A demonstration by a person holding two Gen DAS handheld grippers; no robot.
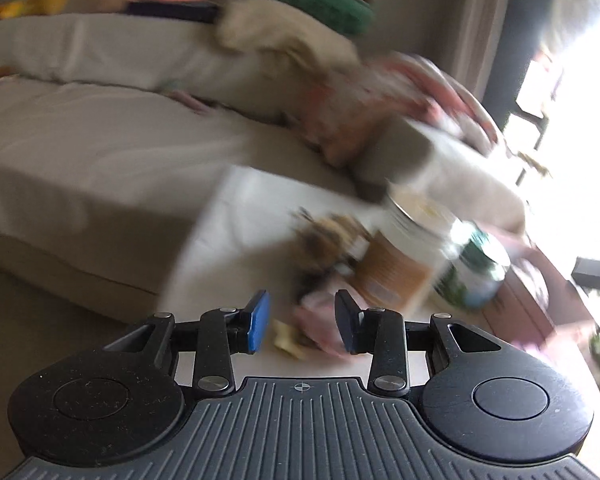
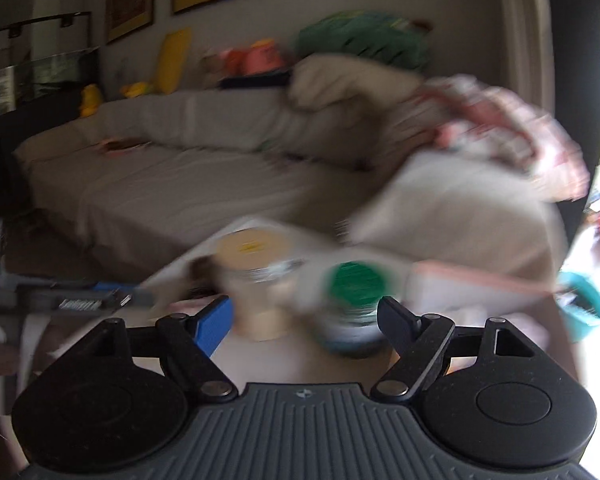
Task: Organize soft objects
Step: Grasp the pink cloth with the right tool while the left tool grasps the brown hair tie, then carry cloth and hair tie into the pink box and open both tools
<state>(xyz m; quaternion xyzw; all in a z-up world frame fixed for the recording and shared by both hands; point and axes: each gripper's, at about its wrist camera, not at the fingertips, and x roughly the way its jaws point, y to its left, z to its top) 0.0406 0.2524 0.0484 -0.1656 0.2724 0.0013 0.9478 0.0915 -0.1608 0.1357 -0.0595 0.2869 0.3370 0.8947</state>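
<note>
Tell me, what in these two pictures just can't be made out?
- Jar labels: tan-lidded jar and green-lidded jar, smeared by motion blur in both views.
- Small pinkish heap between the left hand-held gripper fingers: too blurred to identify, contact unclear.
- Toys on the sofa back: colour blobs only.
- Window side, left wrist view: washed out by glare.
- Teal container: contents blurred.
</note>
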